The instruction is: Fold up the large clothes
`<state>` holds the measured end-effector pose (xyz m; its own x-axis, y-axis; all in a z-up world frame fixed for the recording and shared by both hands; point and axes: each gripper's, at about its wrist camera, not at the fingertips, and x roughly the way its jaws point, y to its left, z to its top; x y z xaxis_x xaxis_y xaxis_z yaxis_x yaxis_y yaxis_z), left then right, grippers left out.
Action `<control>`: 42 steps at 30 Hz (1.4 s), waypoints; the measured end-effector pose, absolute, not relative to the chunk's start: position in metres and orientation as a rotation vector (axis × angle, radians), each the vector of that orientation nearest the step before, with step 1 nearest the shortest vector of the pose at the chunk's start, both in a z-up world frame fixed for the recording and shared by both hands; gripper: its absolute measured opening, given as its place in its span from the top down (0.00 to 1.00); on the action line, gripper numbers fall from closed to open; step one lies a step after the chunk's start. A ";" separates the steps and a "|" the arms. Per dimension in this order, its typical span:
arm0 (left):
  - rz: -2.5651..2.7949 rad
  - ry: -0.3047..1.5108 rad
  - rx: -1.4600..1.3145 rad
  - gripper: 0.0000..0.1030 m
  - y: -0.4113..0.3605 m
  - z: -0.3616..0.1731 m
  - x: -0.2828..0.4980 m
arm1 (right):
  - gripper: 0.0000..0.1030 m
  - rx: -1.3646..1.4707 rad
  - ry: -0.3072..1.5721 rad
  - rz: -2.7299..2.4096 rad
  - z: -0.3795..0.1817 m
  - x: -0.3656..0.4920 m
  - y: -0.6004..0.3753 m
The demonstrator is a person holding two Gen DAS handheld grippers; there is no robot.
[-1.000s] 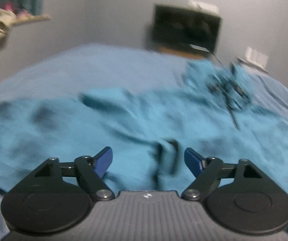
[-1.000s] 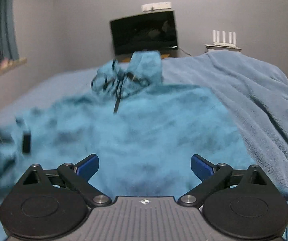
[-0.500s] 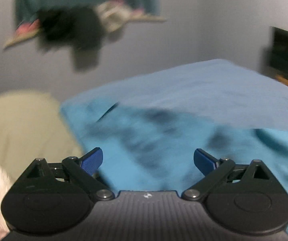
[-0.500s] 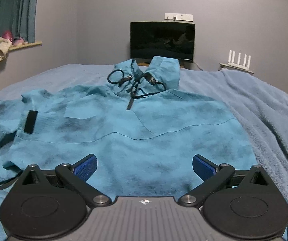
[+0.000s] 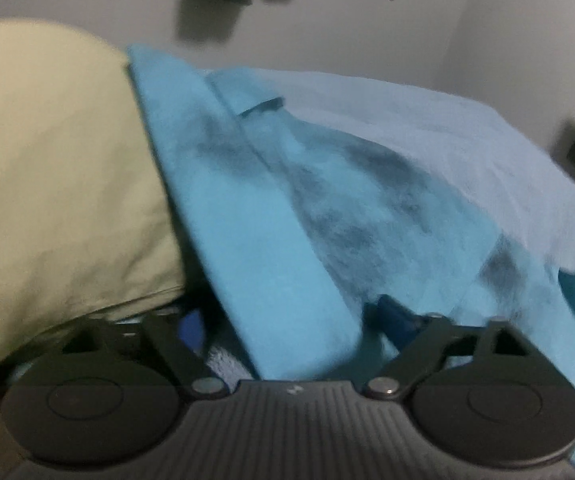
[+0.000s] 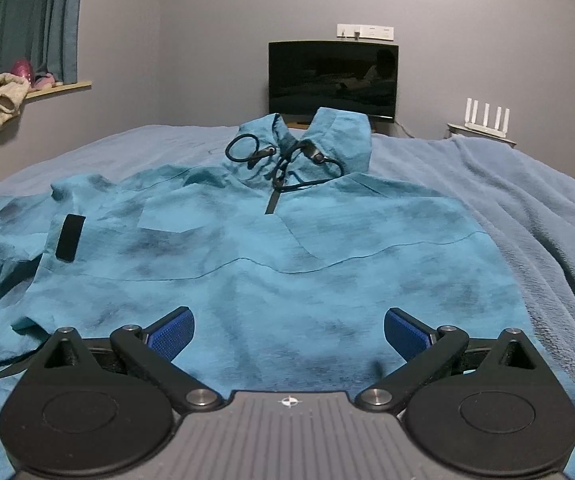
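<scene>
A turquoise hooded jacket with dark mottling lies front up on the blue bed, its hood and black drawcords at the far end. My right gripper hovers open over the near hem with nothing between its fingers. In the left wrist view a long fold of the jacket runs away from me. My left gripper is low on its near end. Its jaws are closing with the fabric lying between the blue pads, which stand apart from it. The left pad is partly hidden.
A beige cloth mass bulges right beside the left gripper. A fluffy blue blanket covers the bed's right side. Beyond the bed stand a dark screen and a white router. Clothes hang from a sill at left.
The left view swung from the jacket's middle to its left edge beside the beige cloth and dropped onto the fabric, with the jaws narrower. The right gripper has hardly moved.
</scene>
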<state>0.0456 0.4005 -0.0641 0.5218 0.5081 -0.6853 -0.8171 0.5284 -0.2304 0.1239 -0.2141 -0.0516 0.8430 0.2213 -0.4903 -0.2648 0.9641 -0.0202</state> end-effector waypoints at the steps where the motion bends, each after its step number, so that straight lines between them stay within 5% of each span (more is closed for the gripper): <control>1: 0.843 0.583 -0.609 0.33 0.404 -0.066 0.044 | 0.01 -0.089 0.507 0.261 -0.052 0.124 -0.213; 6: 0.850 0.506 -0.578 0.86 0.397 -0.052 0.045 | 0.01 -0.095 0.514 0.273 -0.055 0.125 -0.209; 11: 0.830 0.358 -0.502 0.95 0.372 -0.017 0.048 | 0.01 -0.093 0.516 0.278 -0.056 0.126 -0.209; 24: 0.260 0.071 -0.318 0.96 0.219 0.076 0.041 | 0.01 -0.119 0.512 0.296 -0.057 0.124 -0.202; 36: -0.300 0.394 -0.197 0.94 0.029 0.004 0.093 | 0.01 -0.204 0.500 0.326 -0.062 0.118 -0.189; 42: -0.444 0.598 -0.177 0.42 0.015 -0.013 0.096 | 0.01 -0.209 0.500 0.340 -0.065 0.118 -0.190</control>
